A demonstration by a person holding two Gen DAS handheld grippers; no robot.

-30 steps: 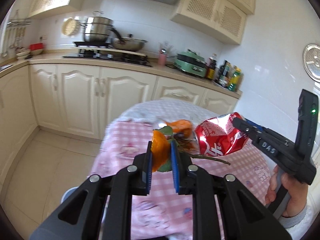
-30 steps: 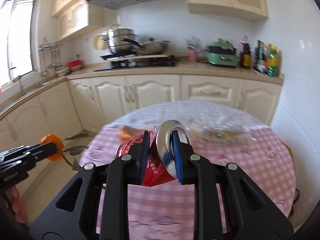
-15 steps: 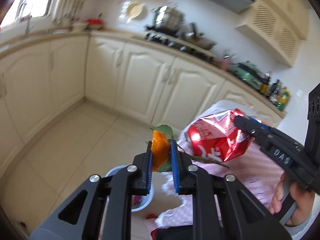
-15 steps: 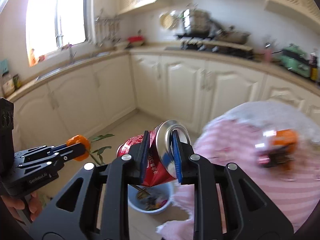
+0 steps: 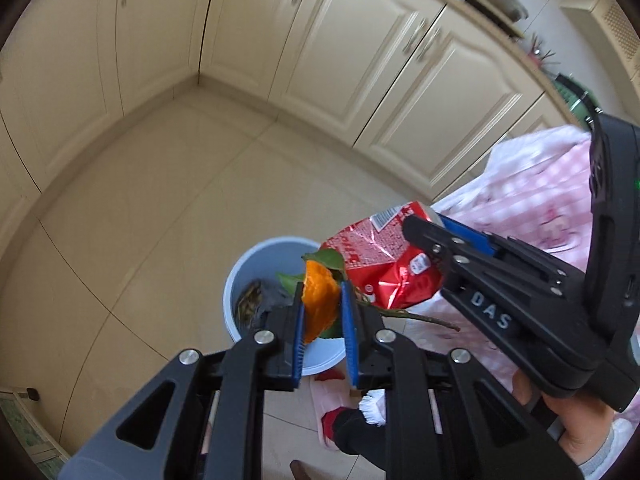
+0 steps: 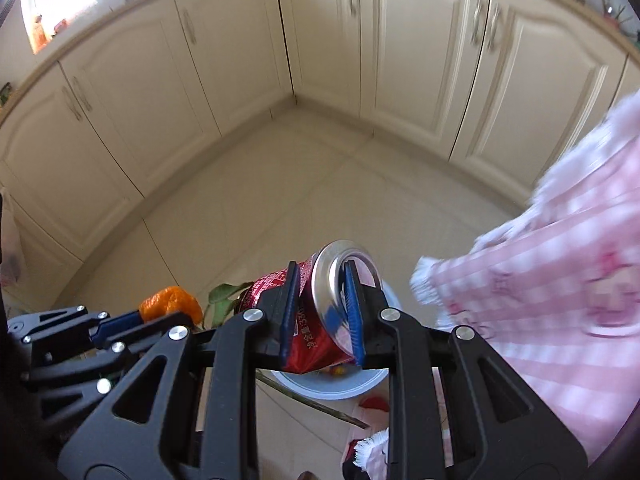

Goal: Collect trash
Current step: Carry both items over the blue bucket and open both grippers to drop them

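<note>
My left gripper (image 5: pixel 322 300) is shut on an orange peel (image 5: pixel 318 300) with green leaves and a stem, held over a pale blue trash bin (image 5: pixel 256 256) on the floor. My right gripper (image 6: pixel 320 280) is shut on a crushed red soda can (image 6: pixel 316 320), also above the bin (image 6: pixel 332 386), whose rim shows below the can. In the left wrist view the can (image 5: pixel 384 268) and the right gripper (image 5: pixel 424 228) hang just right of the peel. In the right wrist view the peel (image 6: pixel 170 308) and left gripper (image 6: pixel 120 322) sit at the lower left. Dark trash lies inside the bin.
Cream cabinets (image 6: pixel 320 40) line the walls around a beige tiled floor (image 5: pixel 140 208). A table with a pink checked cloth (image 6: pixel 560 288) stands at the right. A person's hand (image 5: pixel 572 432) and a foot in a pink slipper (image 5: pixel 332 420) are near the bin.
Both grippers swung from over the table down and left to above the bin, tilting downward. Each still holds its item.
</note>
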